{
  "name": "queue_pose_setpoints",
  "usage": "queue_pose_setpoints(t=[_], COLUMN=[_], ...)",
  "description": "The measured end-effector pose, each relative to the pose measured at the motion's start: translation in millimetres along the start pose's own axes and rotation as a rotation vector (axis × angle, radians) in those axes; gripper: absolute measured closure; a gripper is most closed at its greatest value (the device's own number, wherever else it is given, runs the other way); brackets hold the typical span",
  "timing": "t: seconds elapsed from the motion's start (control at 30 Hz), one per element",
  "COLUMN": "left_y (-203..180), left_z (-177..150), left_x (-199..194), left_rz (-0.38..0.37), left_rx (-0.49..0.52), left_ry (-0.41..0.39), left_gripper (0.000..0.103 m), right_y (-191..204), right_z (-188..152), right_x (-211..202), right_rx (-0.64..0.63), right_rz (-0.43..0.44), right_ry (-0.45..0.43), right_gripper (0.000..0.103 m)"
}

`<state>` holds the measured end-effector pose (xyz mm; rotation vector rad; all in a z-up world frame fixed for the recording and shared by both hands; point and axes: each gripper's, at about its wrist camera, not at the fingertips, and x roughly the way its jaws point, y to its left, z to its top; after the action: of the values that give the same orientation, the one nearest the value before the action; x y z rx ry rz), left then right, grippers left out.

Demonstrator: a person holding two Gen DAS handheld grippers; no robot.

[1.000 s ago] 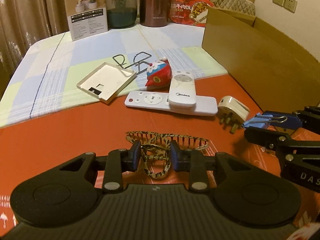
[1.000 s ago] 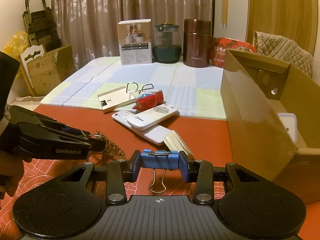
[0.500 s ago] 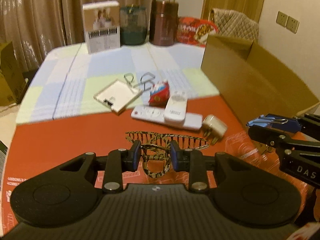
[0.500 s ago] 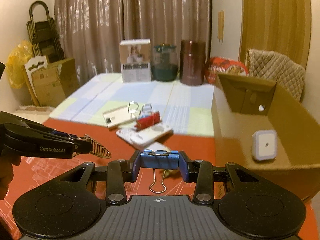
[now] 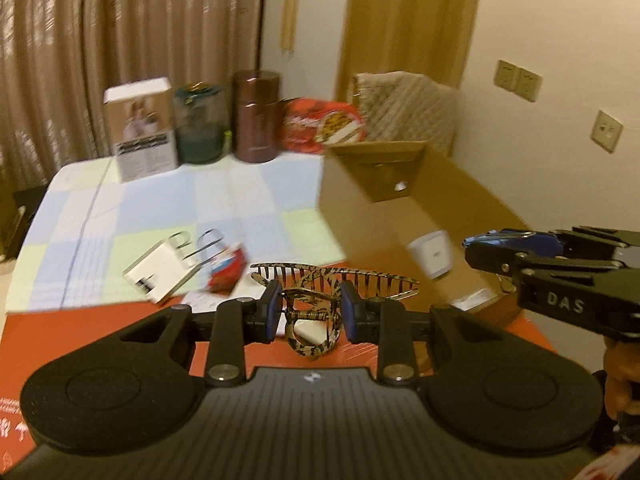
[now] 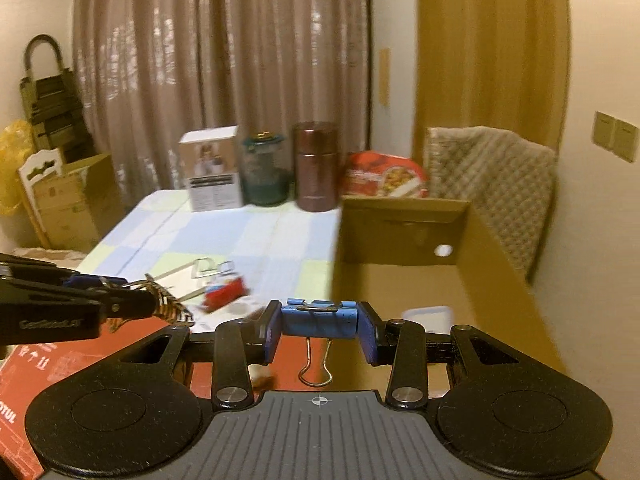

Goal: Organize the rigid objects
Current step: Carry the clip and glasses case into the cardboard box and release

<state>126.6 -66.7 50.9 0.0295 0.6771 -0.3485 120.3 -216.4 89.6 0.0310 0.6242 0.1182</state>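
The leopard-patterned plastic claw hair clip (image 5: 320,304) sits clamped between the two blue pads of the left gripper (image 5: 308,314). The pads press on its sprung middle while its toothed comb reaches beyond the fingertips and its loop handle hangs just below them. Gripping the narrow hinge part looks deliberate: it is the stiffest spot, so the teeth stay clear.

The blue metal binder clip (image 6: 319,317) is pinched across its folded body by the right gripper (image 6: 319,326). One wire handle dangles under the fingers and the other lies flat on top. Holding it by the sides probably keeps the spring from opening.

Ahead and to the right of both sets of fingers stands the open brown cardboard box (image 6: 404,236) with a white square plug-like device (image 5: 432,254) inside, probably the collecting place. Both items are held above the red table surface (image 5: 100,320).

Beyond the left fingers, a white flat case (image 5: 158,272), bent wire pieces and a red toy (image 5: 228,270) lie unsorted on the checked cloth (image 5: 200,200).
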Motion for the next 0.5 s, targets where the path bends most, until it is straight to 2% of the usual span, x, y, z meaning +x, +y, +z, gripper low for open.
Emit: queue_pose_setpoints(t=[0.2,0.5], left_y=[-41,-87], left_z=[19,35], left_x=[9,35], left_rz=[-0.053,-0.109], left_rx=[0.037,0.090], left_ry=[-0.017,-0.002], left_gripper=[0.077,0.077], right_y=[-43,-95], right_z=[5,6], right_x=[-11,-17], right_rx=[0.039,0.111], right_rz=[-0.055,-0.109], right_ry=[0.007,-0.003], right_gripper=[0.066,0.066])
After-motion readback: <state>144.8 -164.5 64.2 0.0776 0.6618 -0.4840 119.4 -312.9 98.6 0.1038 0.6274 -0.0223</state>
